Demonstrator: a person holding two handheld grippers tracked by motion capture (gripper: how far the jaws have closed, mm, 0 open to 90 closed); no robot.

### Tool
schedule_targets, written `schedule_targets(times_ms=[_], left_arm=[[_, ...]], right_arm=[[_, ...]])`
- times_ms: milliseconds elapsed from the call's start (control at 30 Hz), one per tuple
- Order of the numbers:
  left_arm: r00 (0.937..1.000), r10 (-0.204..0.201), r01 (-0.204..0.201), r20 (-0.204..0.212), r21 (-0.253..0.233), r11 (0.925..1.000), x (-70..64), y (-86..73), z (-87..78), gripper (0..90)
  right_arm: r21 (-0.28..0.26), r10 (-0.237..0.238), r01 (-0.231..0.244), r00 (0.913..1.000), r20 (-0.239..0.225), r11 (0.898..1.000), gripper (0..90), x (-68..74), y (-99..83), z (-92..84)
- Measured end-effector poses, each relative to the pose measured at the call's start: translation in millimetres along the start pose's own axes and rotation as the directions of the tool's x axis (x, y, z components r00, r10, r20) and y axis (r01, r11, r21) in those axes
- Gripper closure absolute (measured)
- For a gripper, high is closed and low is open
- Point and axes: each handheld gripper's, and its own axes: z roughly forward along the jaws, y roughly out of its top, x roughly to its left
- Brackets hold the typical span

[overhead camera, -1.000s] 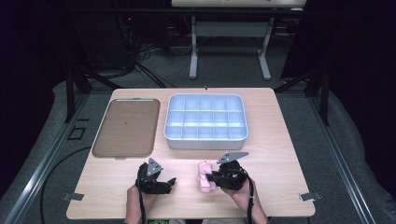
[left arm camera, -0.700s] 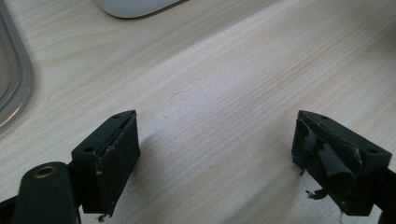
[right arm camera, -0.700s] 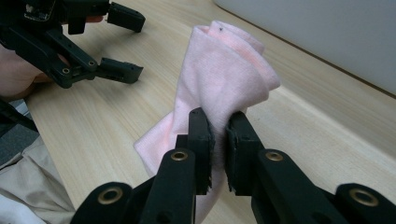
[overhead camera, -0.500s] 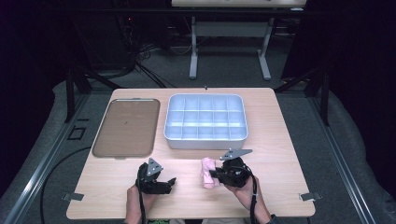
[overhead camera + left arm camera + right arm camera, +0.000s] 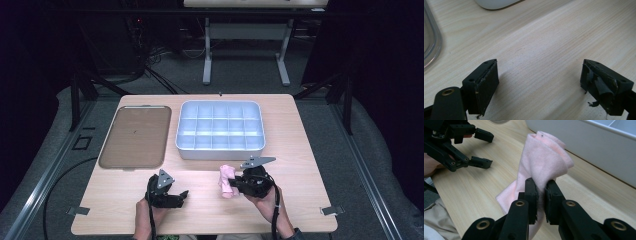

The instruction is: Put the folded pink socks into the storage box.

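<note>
Pinching a fold of the pink cloth [image 5: 541, 165], the right gripper [image 5: 239, 183] has its jaws clamped together on the fabric near the bench's [image 5: 300, 150] front edge, right of centre. The cloth sits just in front of the white divided tray [image 5: 220, 150], apart from its near wall. The left gripper [image 5: 181, 195] rests near the front edge, left of centre, jaws spread wide with bare wood between them. The brown flat tray [image 5: 134, 136] lies toward the bench's left edge, beside the divided tray.
</note>
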Motion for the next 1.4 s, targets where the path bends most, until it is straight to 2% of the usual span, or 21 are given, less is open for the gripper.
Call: schedule_targets(times_ms=[200, 233, 333, 500, 667, 933, 1400], left_arm=[[1.0000, 0.002, -0.002, -0.002, 0.005, 1.0000, 0.4, 0.2, -0.1, 14.5], [0.9999, -0.012, 0.012, -0.004, 0.004, 0.9999, -0.2, 0.1, 0.4, 13.9], [0.9999, -0.012, 0.012, -0.007, 0.005, 0.9999, 0.0, 0.2, 0.5, 12.7], [0.9999, -0.013, 0.013, -0.011, 0.006, 0.9999, 0.0, 0.2, 0.6, 11.8], [0.9998, -0.016, 0.016, -0.014, 0.008, 0.9998, 0.2, 0.3, 0.9, 11.0], [0.9999, -0.011, 0.011, -0.012, 0.013, 0.9998, 1.0, 0.7, 1.2, 9.7], [0.9999, -0.012, 0.012, -0.011, 0.012, 0.9998, 0.1, 0.8, 1.4, 9.8]], right_arm=[[-0.009, 0.006, -0.006, 0.9999, 0.010, 1.000, 82.3, -6.4, 0.4, -4.3], [-0.008, 0.007, -0.007, 0.9999, 0.011, 1.000, 82.2, -7.3, 0.8, -4.9], [-0.015, 0.007, -0.006, 0.9998, 0.017, 1.000, 82.2, -9.3, 3.2, -8.4], [-0.039, -0.004, 0.005, 0.9996, 0.027, 0.999, 82.2, -11.2, 8.3, -16.7], [-0.040, -0.010, 0.011, 0.9994, 0.034, 0.999, 82.2, -14.1, 12.7, -19.8], [-0.064, 0.010, -0.007, 0.9992, 0.039, 0.998, 82.2, -17.4, 17.9, -23.6], [-0.100, 0.017, -0.011, 0.9985, 0.052, 0.995, 82.2, -28.5, 29.6, -38.1]])
